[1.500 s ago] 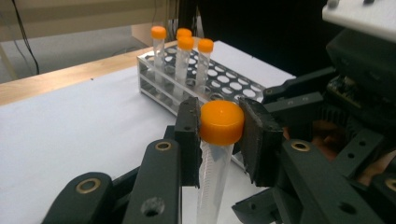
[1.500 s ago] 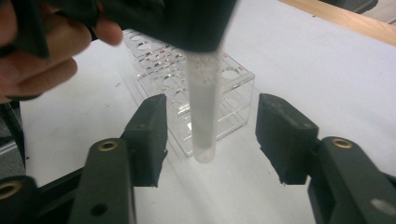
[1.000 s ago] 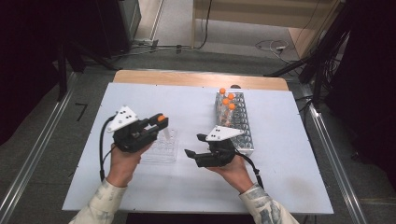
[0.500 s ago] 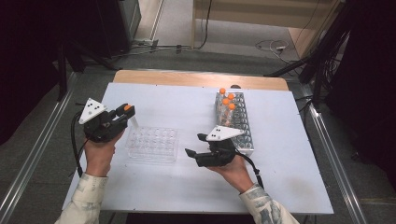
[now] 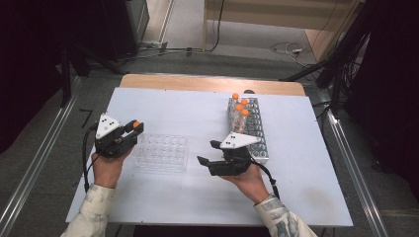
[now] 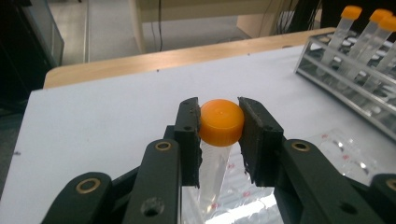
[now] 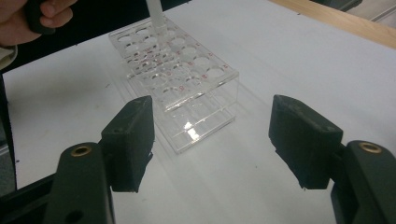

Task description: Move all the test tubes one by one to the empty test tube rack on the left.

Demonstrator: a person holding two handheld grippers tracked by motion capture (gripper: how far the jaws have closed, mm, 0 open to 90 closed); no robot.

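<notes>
The left gripper (image 5: 132, 129), its jaws clamped on the orange cap of a tube (image 6: 221, 122), has changed place twice. A second ago it hung above the clear plastic rack (image 5: 163, 152). Half a second ago it had swung out toward the table's left edge, clear of the rack. Now it is back just beside the rack's left end and lower, with the tube's tip over the rack's outermost holes in the right gripper view.

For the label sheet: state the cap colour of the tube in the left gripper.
Orange cap, clearest in the left gripper view.
</notes>
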